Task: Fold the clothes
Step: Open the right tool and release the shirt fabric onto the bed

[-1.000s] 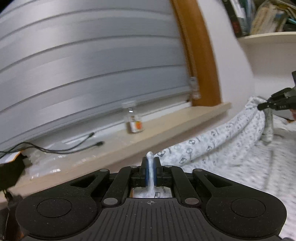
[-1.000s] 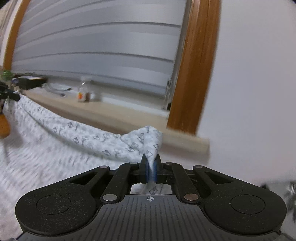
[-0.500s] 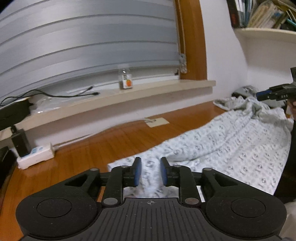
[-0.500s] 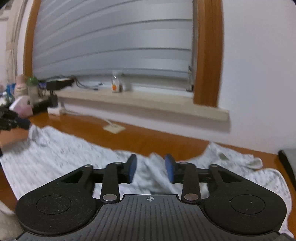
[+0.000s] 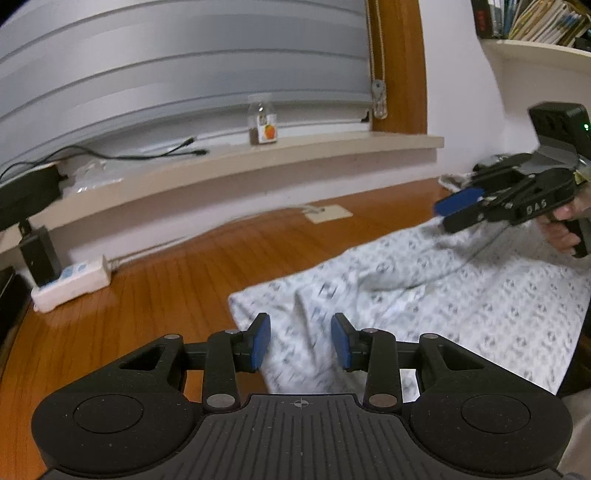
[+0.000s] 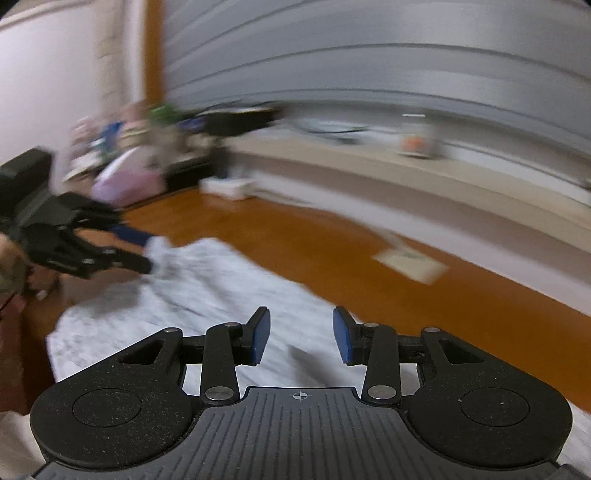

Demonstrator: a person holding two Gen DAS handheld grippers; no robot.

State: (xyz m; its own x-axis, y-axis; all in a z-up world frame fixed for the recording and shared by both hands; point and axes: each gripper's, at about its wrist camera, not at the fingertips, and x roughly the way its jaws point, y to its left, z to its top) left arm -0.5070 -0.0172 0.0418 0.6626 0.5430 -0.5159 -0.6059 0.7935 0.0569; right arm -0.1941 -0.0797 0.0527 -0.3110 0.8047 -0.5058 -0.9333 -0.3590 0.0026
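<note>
A white garment with a small grey print [image 5: 461,295] lies spread on the wooden floor [image 5: 177,280], with a few soft creases. My left gripper [image 5: 301,345] hovers open over its near left corner, nothing between the blue pads. My right gripper [image 5: 443,218], held by a hand, shows at the right, open above the garment's far side. The right wrist view is blurred: the right gripper [image 6: 301,338] is open over the garment [image 6: 207,280], and the left gripper [image 6: 142,251] is open at the cloth's left edge.
A windowsill [image 5: 332,151] runs along the back with a small bottle [image 5: 263,123] and black cables. A white power strip [image 5: 70,282] lies on the floor at the left. A pale floor plate [image 5: 330,213] sits beyond the garment. Books fill a shelf [image 5: 535,22] at top right.
A second ago both grippers were shut on the raised garment edge. Both have let go and opened wide; the garment now lies on the floor. The right view has swung left.
</note>
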